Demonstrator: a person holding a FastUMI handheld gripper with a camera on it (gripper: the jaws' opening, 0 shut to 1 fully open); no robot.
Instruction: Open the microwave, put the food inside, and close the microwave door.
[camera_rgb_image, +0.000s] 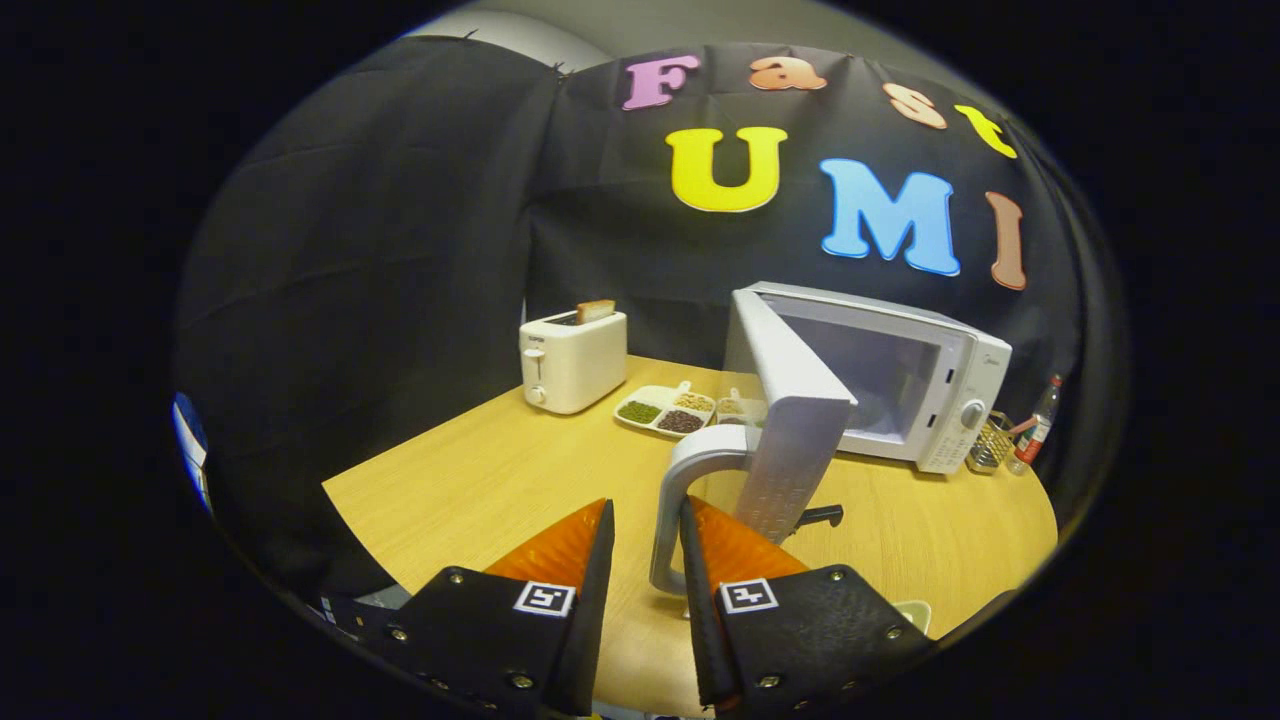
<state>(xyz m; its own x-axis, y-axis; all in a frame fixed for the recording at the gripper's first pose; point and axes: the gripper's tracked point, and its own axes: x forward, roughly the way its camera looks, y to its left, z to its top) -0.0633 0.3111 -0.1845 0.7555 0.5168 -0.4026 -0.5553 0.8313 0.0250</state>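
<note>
The hand-held gripper (645, 520) is hovering low over the desk (480, 480), its fingers standing apart, with the door handle (672, 500) sitting between the tips, untouched on the left side. Beyond them the microwave door (795, 420) is swinging wide open before the microwave (900, 375). Farther left, a divided tray (665, 408) and a toaster (572, 358) are standing.

Tongs (645, 520): two wedge fingers, square coded marker on each, screwed textured mounting blocks behind.
</note>
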